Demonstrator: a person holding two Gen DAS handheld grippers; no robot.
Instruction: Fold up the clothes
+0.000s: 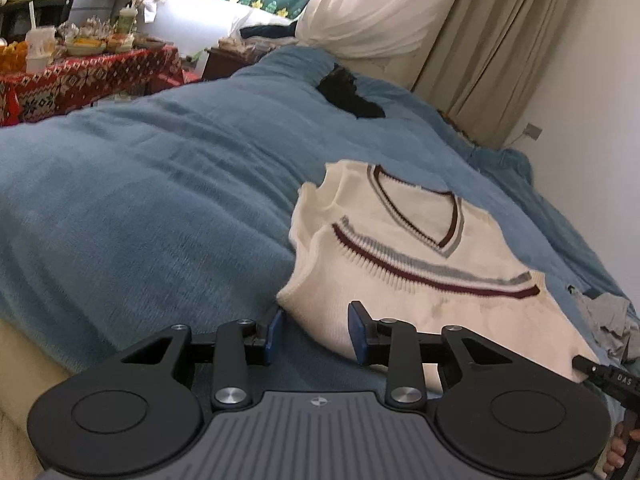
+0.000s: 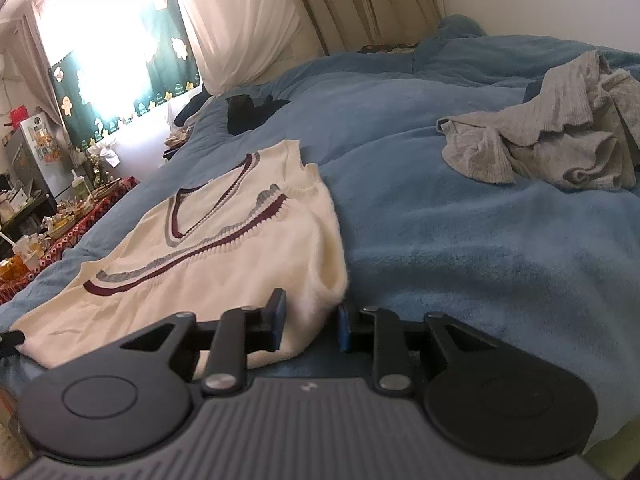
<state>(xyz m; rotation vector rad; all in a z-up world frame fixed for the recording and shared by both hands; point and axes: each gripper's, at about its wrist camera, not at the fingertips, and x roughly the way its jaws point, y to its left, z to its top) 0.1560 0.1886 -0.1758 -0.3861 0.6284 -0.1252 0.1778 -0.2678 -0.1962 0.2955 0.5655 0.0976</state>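
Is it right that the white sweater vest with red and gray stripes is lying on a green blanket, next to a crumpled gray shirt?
Not quite. The blanket is blue, not green, as the right wrist view shows. The rest holds: the white sweater vest with red and gray stripes lies on it, with the crumpled gray shirt nearby.

My matt black plastic left gripper [image 1: 316, 334] has blue pads and shiny metal pivot bolts. At twelve o'clock lies a cream ribbed-knit vest [image 1: 400, 280] on fuzzy blue fleece blanket [image 1: 160, 200].

Both wrist cameras looked forward and slightly down, close over the bed [image 1: 140, 200]; they shared the cream vest [image 1: 400, 280], at 2 o'clock from the left, 10 o'clock from the right.
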